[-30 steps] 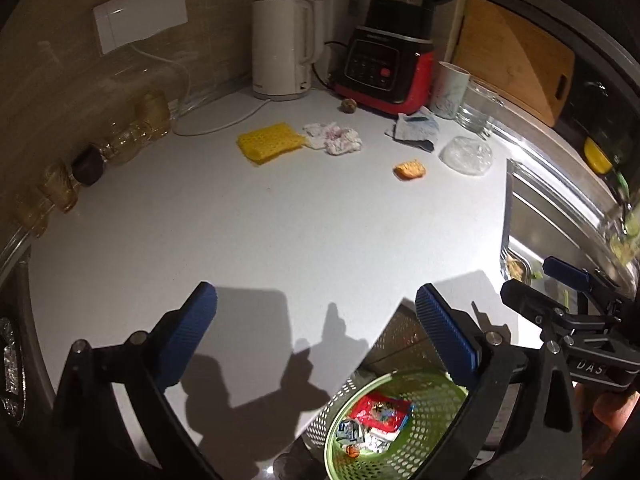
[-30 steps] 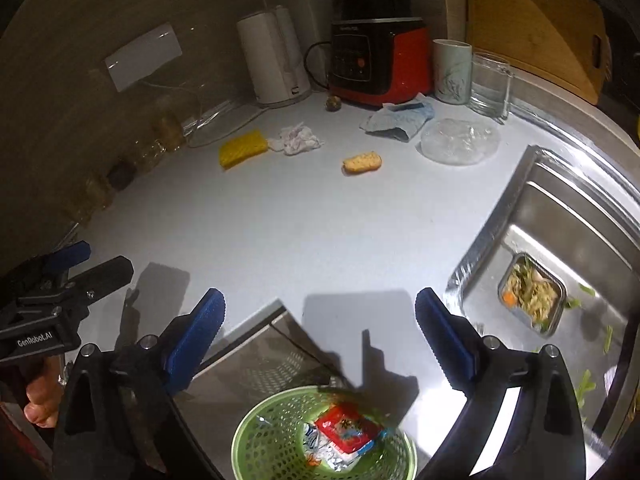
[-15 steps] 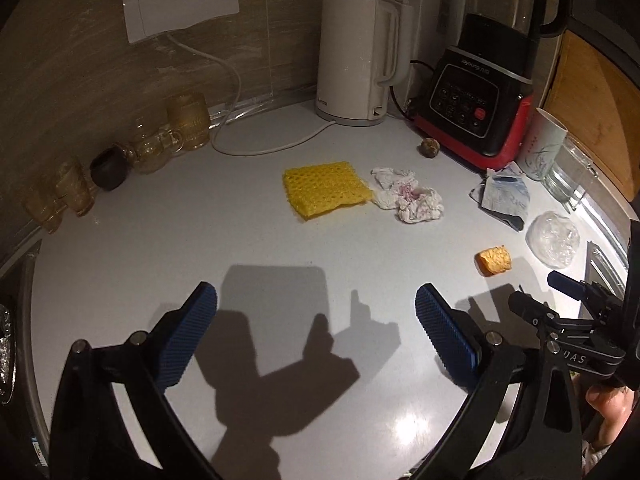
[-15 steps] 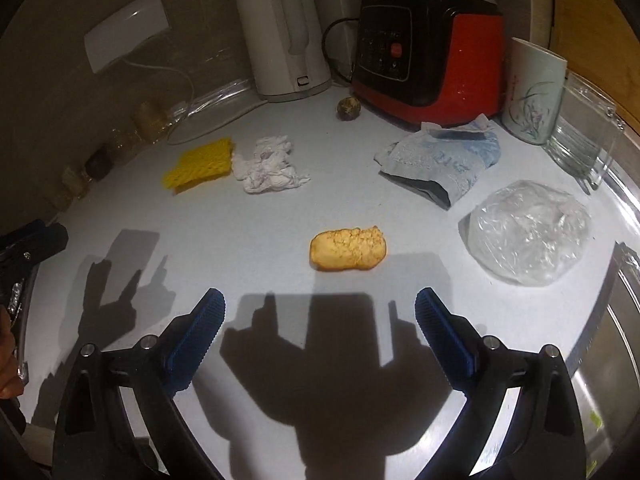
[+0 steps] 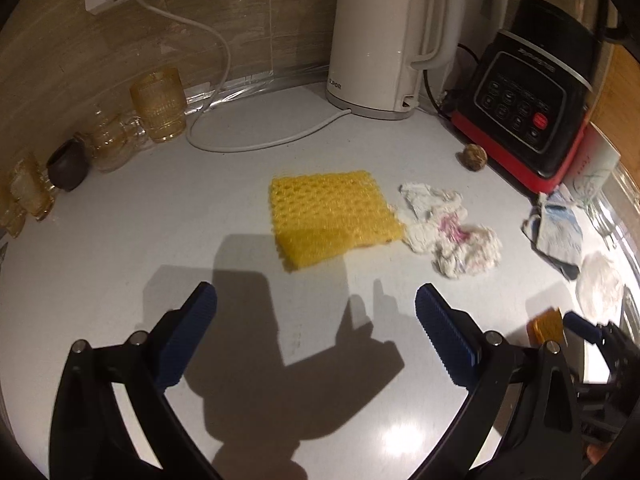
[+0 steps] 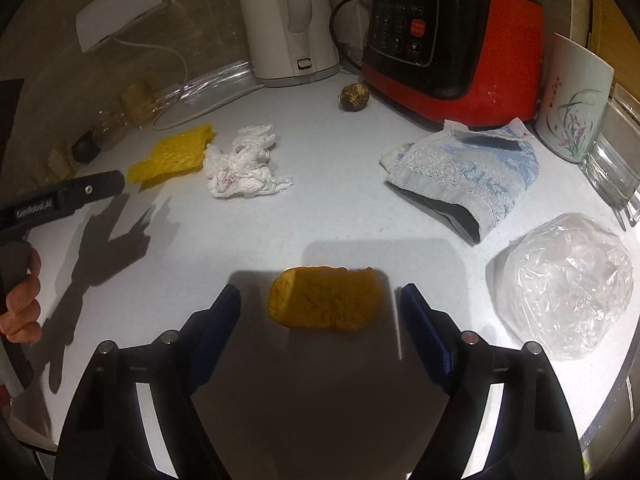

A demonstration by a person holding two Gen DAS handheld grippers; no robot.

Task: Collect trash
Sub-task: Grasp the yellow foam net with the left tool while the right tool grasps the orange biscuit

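- The right gripper (image 6: pixel 320 312) points down at the counter (image 6: pixel 280 232); its jaws have just been closing and now stand on either side of an orange food scrap (image 6: pixel 324 298), a gap showing on each side, so the pads do not press on it.
- The scrap lies flat on the counter, in the gripper's shadow.
- In the right wrist view, a clear plastic bag (image 6: pixel 568 284) lies at 3 o'clock from the scrap, a blue-and-white cloth (image 6: pixel 464 172) at 1 o'clock, and a crumpled tissue (image 6: pixel 244 164) at 11 o'clock.
- A yellow sponge (image 6: pixel 172 154) lies just beside the tissue at its 9 o'clock; they seem to touch at one edge.
- A small brown ball (image 6: pixel 354 97) sits by the red-and-black blender base (image 6: pixel 452 40), with a white kettle (image 6: pixel 292 20) at the base's 9 o'clock.
- A flowered cup (image 6: pixel 572 96) stands at 3 o'clock from the blender base.
- The left gripper (image 5: pixel 316 328) hangs wide open over bare counter, holding nothing; the sponge (image 5: pixel 332 216) lies at 12 o'clock from it, apart from its fingers.
- In the left wrist view, amber glasses (image 5: pixel 158 104) stand along the wall at 10 o'clock.
- A hand (image 6: pixel 20 300) shows at the left edge of the right wrist view, on the left gripper's handle.
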